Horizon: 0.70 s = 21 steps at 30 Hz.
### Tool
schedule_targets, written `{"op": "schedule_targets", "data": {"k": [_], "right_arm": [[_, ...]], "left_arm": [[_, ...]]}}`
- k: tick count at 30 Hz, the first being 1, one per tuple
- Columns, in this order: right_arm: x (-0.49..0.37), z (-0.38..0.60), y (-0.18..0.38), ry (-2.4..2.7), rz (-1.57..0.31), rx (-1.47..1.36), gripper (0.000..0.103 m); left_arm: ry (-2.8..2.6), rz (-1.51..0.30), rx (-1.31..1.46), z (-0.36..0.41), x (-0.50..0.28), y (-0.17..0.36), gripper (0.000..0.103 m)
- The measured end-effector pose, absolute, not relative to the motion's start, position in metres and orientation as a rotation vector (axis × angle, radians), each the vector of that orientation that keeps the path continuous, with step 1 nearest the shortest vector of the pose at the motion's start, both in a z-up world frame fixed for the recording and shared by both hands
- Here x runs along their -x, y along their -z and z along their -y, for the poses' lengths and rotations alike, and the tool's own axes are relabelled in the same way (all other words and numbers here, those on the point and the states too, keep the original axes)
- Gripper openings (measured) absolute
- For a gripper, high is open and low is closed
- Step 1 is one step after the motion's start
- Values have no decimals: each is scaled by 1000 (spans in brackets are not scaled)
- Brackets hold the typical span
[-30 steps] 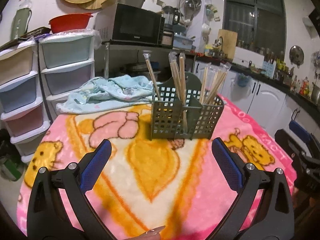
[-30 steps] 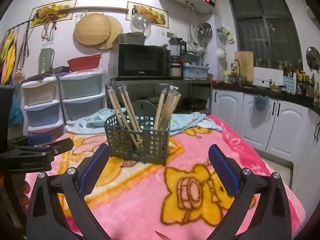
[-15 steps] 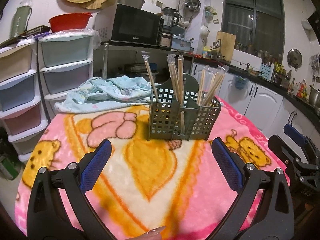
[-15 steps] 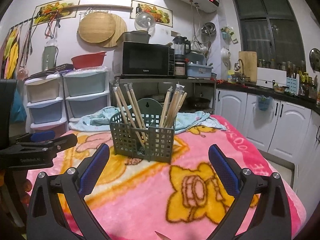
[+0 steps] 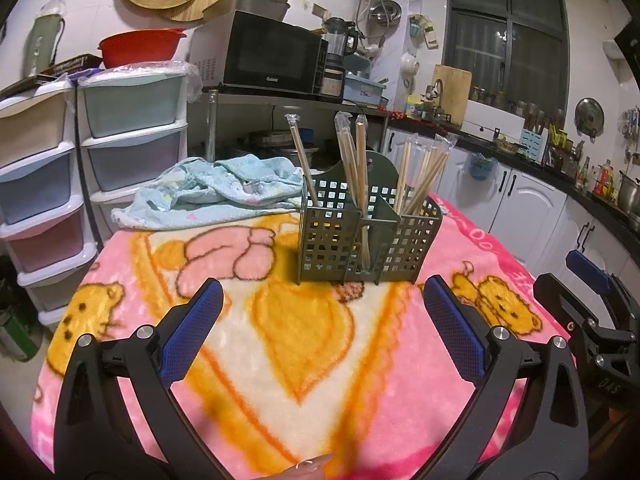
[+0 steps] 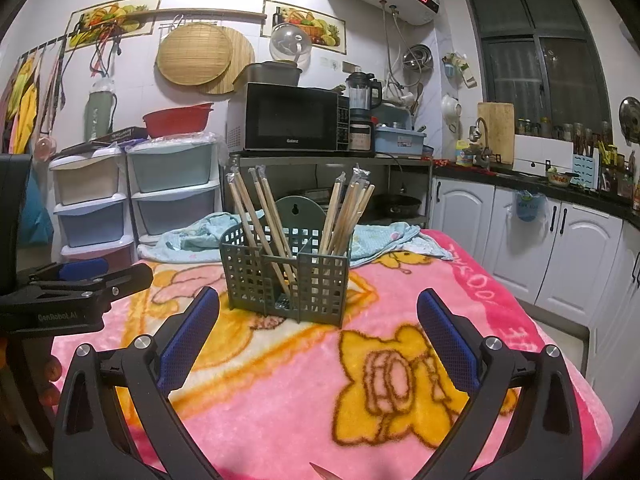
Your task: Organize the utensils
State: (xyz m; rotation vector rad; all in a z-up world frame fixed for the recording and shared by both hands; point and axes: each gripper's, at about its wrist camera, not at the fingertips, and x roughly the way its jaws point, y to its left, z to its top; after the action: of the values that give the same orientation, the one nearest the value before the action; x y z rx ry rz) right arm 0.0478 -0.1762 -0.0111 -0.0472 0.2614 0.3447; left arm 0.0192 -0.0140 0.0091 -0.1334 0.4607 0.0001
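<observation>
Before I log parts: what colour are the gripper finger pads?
Blue pads, textured; clearest in the right wrist view.

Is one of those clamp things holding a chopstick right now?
No, both the left gripper and the right gripper are open and empty, and the chopsticks all stand in the green holder.

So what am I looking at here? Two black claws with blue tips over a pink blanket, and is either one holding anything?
These are two hand-held grippers, one in each of a person's hands, each with a camera looking along its fingers. One picture comes from the left gripper, the other from the right gripper. Both stand open and hold nothing. On the pink cartoon blanket stands a green slotted caddy with wrapped chopsticks upright in its compartments. Behind it lies a crumpled light blue cloth.
</observation>
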Motion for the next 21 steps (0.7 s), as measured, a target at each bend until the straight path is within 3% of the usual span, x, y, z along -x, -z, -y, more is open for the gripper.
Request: {"op": "schedule_targets", "data": {"k": [21], "right_arm": [[-47,175,11,-347,-260,47,97]], "left_arm": [[1,-458,135,13,-18,-10,92]]}}
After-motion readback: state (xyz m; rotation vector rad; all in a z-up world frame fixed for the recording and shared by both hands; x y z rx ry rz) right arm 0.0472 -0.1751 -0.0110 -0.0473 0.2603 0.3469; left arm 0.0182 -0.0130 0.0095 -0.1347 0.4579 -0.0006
